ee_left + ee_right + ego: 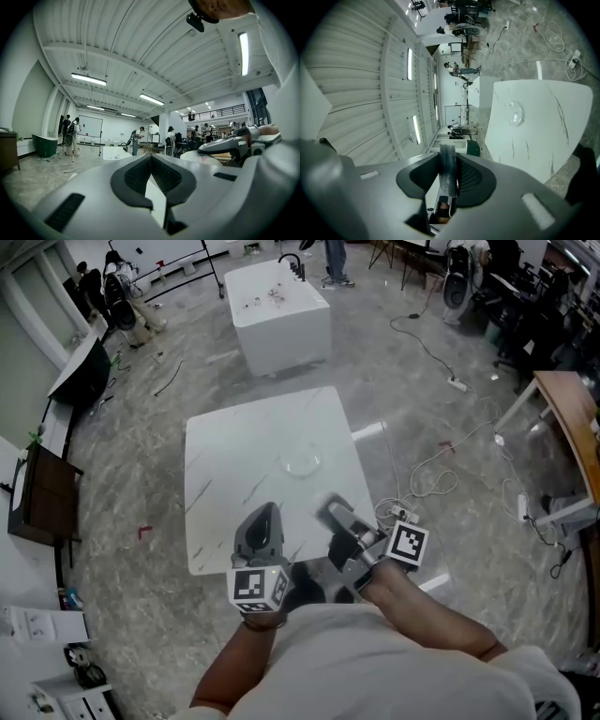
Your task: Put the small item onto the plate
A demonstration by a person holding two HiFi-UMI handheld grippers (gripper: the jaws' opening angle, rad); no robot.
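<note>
A clear glass plate lies near the middle of the white marble table. In the right gripper view the plate shows as a faint round dish on the table top. My right gripper hovers over the table's near edge, short of the plate, and is shut on a small flat grey item that stands upright between its pads. Beside it, my left gripper is shut, its pads meeting at the tip with nothing between them.
A white tub-like block stands beyond the table. Cables trail over the grey floor to the right, near a wooden desk. A dark cabinet stands at the left. Several people are far off.
</note>
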